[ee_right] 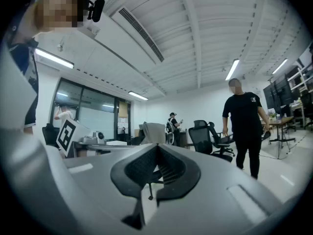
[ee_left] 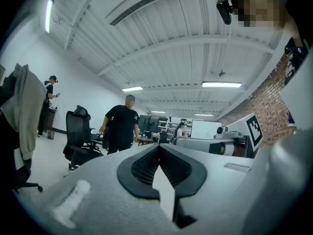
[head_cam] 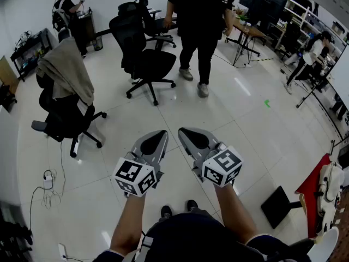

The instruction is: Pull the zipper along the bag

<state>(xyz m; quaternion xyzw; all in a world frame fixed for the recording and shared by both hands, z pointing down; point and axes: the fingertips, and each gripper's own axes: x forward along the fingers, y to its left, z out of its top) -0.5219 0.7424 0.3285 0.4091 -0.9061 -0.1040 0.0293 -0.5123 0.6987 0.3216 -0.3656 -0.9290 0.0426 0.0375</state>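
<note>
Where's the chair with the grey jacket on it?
Head view, far left: the jacket-draped chair stands left of the empty black chair, ahead of the left tongs.

Bright, even light falls from ceiling strip lights (ee_left: 221, 84). Glare streaks the glossy floor (head_cam: 245, 124) right of the black office chair (head_cam: 143, 59); soft shadow lies beneath it. Fisheye distortion bends all edges.

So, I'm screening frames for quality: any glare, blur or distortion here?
Head view: fisheye curvature, lamp glare on the floor. Left gripper view: left gripper soft up close, dark corners. Right gripper view: right gripper likewise, lights blown out.
</note>
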